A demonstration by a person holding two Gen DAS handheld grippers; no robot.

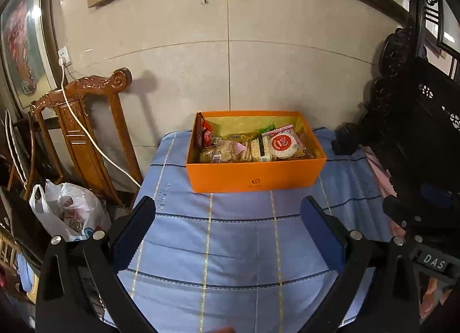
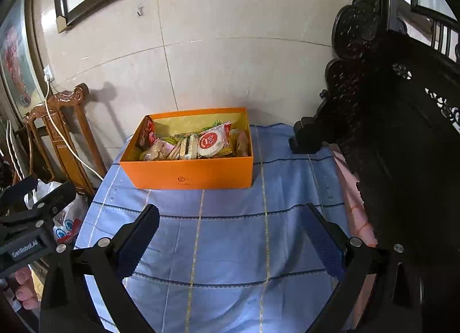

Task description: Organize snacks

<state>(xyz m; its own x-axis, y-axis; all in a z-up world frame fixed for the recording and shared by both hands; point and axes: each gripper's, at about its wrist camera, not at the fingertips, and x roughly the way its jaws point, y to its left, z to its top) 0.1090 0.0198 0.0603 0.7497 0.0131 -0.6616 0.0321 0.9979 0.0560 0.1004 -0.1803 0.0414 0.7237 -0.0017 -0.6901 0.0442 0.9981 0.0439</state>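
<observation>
Both grippers, left (image 1: 228,218) and right (image 2: 230,226), gape empty at lower frame; snacks (image 1: 253,146) appear boxed (image 1: 256,177), so next likely withdraw.

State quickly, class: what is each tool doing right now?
Left tool: open, holding nothing, above the blue checked tablecloth.
Right tool: open, holding nothing.

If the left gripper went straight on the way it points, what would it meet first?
Probably the near wall of the open orange cardboard box; the left gripper, wide open, has only blue checked cloth before it, though depth is uncertain.
</observation>
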